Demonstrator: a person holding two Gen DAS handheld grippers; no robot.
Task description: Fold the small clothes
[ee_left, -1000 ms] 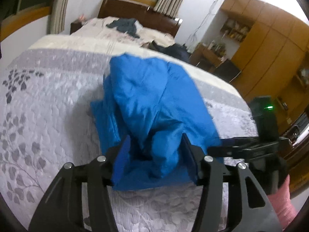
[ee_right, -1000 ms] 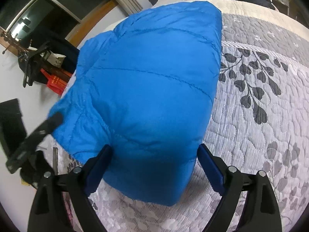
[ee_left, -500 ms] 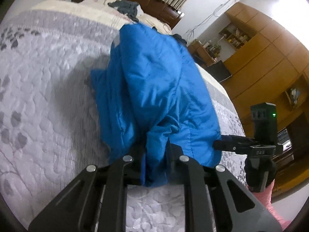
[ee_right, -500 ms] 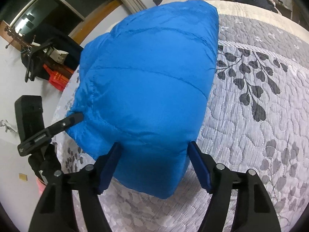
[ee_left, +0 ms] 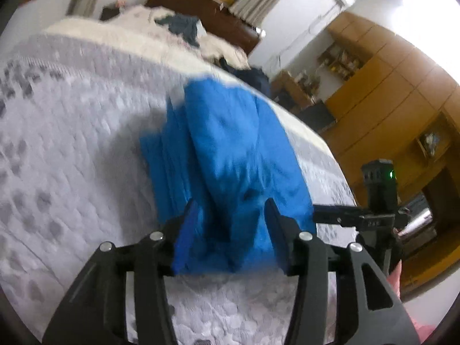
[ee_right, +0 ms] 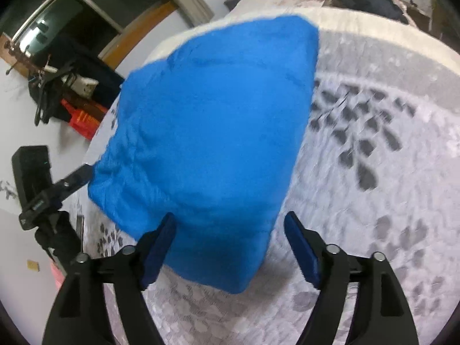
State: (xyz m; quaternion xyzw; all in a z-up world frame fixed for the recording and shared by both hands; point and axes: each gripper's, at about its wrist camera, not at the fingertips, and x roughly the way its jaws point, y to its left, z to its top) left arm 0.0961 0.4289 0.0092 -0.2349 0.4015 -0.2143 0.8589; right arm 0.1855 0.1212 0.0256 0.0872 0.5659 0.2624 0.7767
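The blue padded garment (ee_left: 230,155) lies in a loose heap on the grey quilt (ee_left: 72,149). Its near edge bulges between the parted fingers of the left gripper (ee_left: 230,218), which do not pinch it. The right gripper (ee_right: 230,230) stands wide open over the garment's other corner, its right finger (ee_right: 302,247) apart from the cloth. Only the left view shows the wooden wardrobe (ee_left: 388,92); the right view shows a dark window (ee_right: 57,23)

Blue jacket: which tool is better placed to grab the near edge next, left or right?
Left, probably. The left tool is open with bunched blue jacket fabric between its fingers; the right tool straddles a bulkier folded end.
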